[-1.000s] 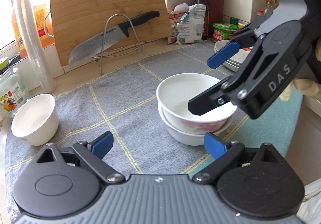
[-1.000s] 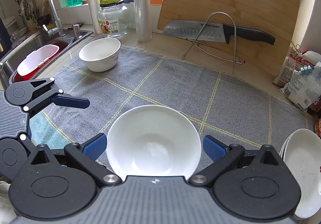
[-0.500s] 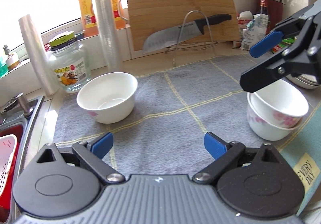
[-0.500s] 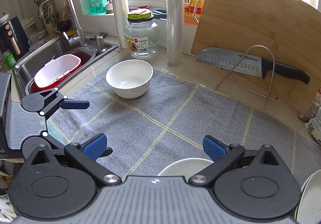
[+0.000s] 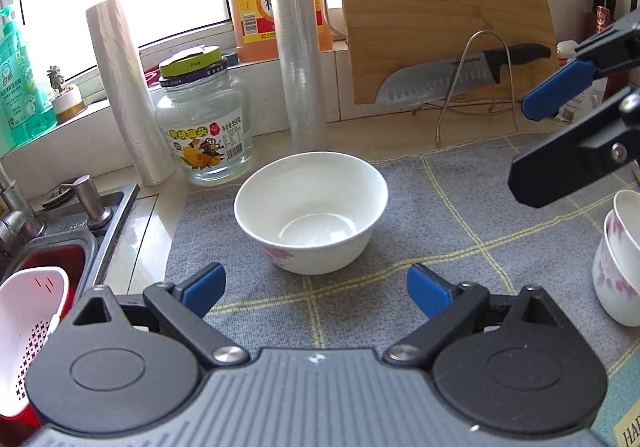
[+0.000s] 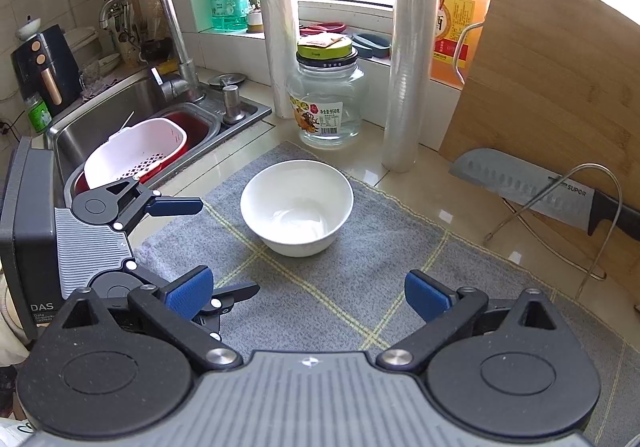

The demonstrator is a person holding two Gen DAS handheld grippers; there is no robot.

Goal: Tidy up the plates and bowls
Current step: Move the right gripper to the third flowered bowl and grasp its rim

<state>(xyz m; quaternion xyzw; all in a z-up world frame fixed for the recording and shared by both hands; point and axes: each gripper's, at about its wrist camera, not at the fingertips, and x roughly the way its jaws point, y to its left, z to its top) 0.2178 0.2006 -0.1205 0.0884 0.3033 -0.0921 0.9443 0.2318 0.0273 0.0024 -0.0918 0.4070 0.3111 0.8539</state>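
On the grey mat, a white bowl is faced by both grippers, left gripper and right gripper, whose jaws are held wide open and empty.

The left gripper hangs over the grey checked cloth with its blue-padded jaws spread wide and nothing between them — a single white bowl sits upright on the cloth just ahead. At the right edge stand two nested bowls, and above them reaches the right gripper, jaws apart. Behind, a glass jar stands on the counter — a knife rests against the cutting board.
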